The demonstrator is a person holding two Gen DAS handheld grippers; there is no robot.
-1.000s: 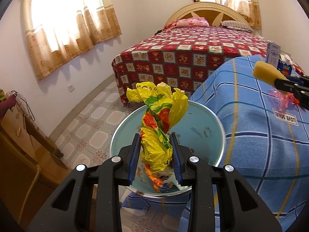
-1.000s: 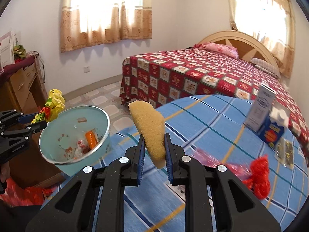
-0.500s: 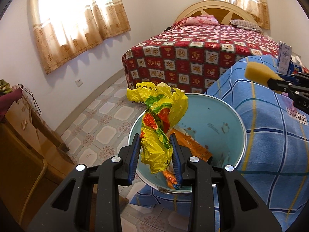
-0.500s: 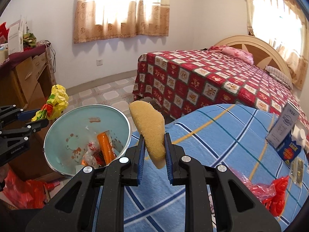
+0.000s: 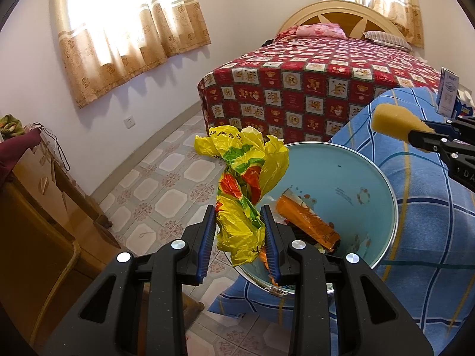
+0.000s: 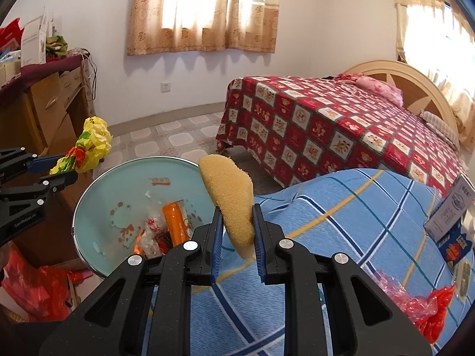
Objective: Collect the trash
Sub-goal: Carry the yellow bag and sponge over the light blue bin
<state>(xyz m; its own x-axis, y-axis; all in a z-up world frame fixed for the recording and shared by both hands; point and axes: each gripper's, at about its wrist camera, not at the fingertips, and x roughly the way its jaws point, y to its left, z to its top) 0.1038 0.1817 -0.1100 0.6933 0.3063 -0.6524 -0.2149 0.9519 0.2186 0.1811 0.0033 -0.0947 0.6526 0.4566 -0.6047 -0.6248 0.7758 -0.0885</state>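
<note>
The left wrist view looks forward and down along the left gripper (image 5: 240,237), close over the near-left rim of the bin (image 5: 383,178), with the bed (image 5: 311,89) far behind. The right wrist view looks from the blue-clothed table (image 6: 341,222) along the right gripper (image 6: 237,237), leftward over the bin (image 6: 98,178). Both share the bin, bed and curtained wall, and each catches the other gripper at its edge.

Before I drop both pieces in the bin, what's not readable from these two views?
- Bin bottom: left view, yellow bag and left tool cover it.
- Bin's near rim: right view, behind right tool and sponge.
- White box print: too small.
- Red wrapper: cut by the lens edge.
</note>
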